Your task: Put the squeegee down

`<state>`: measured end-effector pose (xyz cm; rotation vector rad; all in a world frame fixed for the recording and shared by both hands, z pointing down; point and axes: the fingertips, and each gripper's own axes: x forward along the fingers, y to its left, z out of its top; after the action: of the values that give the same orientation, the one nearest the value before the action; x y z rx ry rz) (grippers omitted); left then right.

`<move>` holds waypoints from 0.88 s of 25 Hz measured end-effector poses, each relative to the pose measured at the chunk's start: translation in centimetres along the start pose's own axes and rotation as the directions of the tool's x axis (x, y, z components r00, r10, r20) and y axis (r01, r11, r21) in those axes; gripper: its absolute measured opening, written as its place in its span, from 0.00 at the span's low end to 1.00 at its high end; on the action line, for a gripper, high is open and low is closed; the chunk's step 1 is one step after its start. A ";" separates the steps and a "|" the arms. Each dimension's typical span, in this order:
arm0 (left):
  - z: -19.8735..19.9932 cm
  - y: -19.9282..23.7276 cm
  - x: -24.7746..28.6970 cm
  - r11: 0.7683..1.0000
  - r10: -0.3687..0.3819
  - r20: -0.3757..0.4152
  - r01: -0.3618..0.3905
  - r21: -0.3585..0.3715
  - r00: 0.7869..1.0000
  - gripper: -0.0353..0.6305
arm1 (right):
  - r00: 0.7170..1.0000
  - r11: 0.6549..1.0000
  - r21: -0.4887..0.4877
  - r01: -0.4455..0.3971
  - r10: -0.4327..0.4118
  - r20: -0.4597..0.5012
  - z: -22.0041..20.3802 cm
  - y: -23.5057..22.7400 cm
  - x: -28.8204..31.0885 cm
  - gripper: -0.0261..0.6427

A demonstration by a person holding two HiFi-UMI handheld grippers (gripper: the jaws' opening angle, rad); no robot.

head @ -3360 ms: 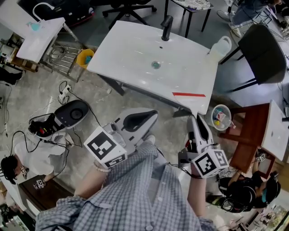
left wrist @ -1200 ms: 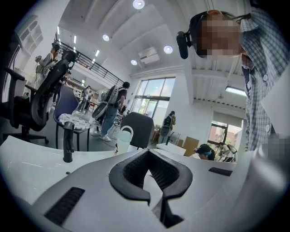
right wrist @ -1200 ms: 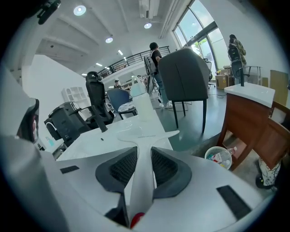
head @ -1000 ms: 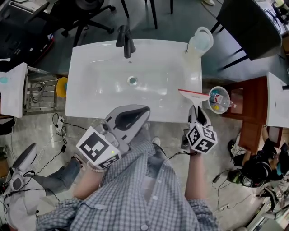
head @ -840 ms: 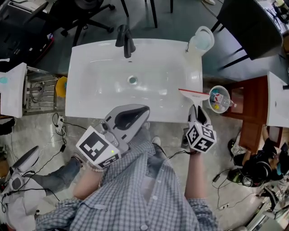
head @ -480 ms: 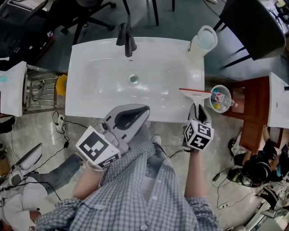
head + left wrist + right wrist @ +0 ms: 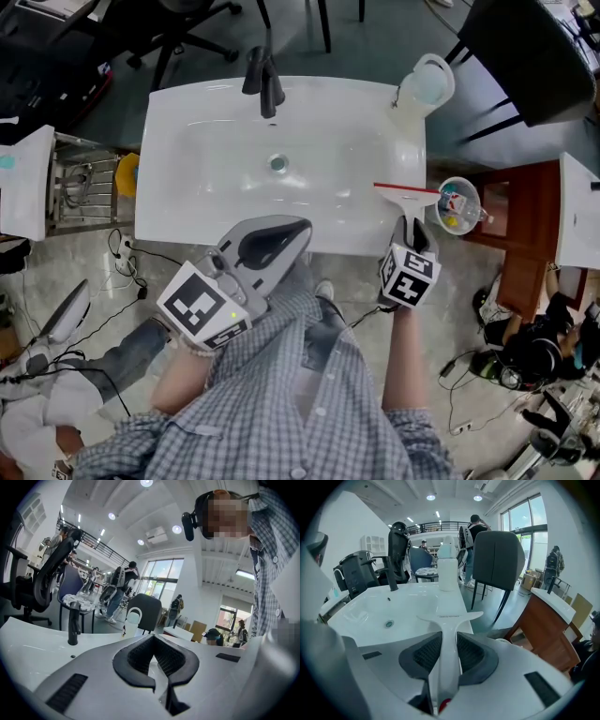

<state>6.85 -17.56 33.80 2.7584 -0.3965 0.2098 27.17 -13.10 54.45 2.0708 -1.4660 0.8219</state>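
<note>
The squeegee [image 7: 406, 190] has a red blade and a white handle. Its head sits over the right rim of the white sink [image 7: 187, 216]; whether it touches the rim I cannot tell. My right gripper [image 7: 412, 231] is shut on the handle, just in front of the sink's front right corner. In the right gripper view the white handle [image 7: 449, 644] runs between the black pads [image 7: 425, 654] to the T-shaped head. My left gripper [image 7: 298, 230] hangs at the sink's front edge, its jaws [image 7: 153, 639] shut with nothing between them.
A black faucet [image 7: 262, 80] stands at the back of the basin, with the drain [image 7: 277, 164] mid-bowl. A translucent jug [image 7: 427, 89] stands on the back right corner. Right of the sink are a small bowl [image 7: 456, 206], a wooden table [image 7: 525, 234] and a black chair [image 7: 525, 56].
The view has swung to face the sink squarely. Over the last second the right gripper's marker cube has rolled, while the squeegee head stays over the sink's right rim. The left gripper has kept still.
</note>
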 end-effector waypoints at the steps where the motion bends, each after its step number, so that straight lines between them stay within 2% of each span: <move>1: 0.0 0.0 0.0 1.000 0.001 0.001 -0.001 0.000 1.000 0.06 | 1.000 1.000 -0.009 0.002 -0.002 -0.004 -0.1 0.0 0.0 0.18; 11: 0.5 0.0 0.1 1.000 0.013 0.013 -0.013 -0.004 1.000 0.06 | 1.000 0.995 -0.095 0.006 -0.007 -0.015 0.2 0.4 0.2 0.26; 18: 0.3 -0.2 0.1 1.000 0.002 0.013 -0.002 -0.006 1.000 0.06 | 1.000 0.994 -0.102 -0.028 0.027 -0.013 -0.1 0.8 -0.2 0.32; 22: 0.2 -0.5 0.0 1.000 0.003 0.014 -0.003 -0.006 1.000 0.06 | 0.998 0.995 -0.081 -0.053 0.055 0.020 0.1 0.7 -0.9 0.33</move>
<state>7.03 -17.21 33.45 2.7545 -0.4040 0.1902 26.28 -12.81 53.75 1.9947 -1.5472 0.7498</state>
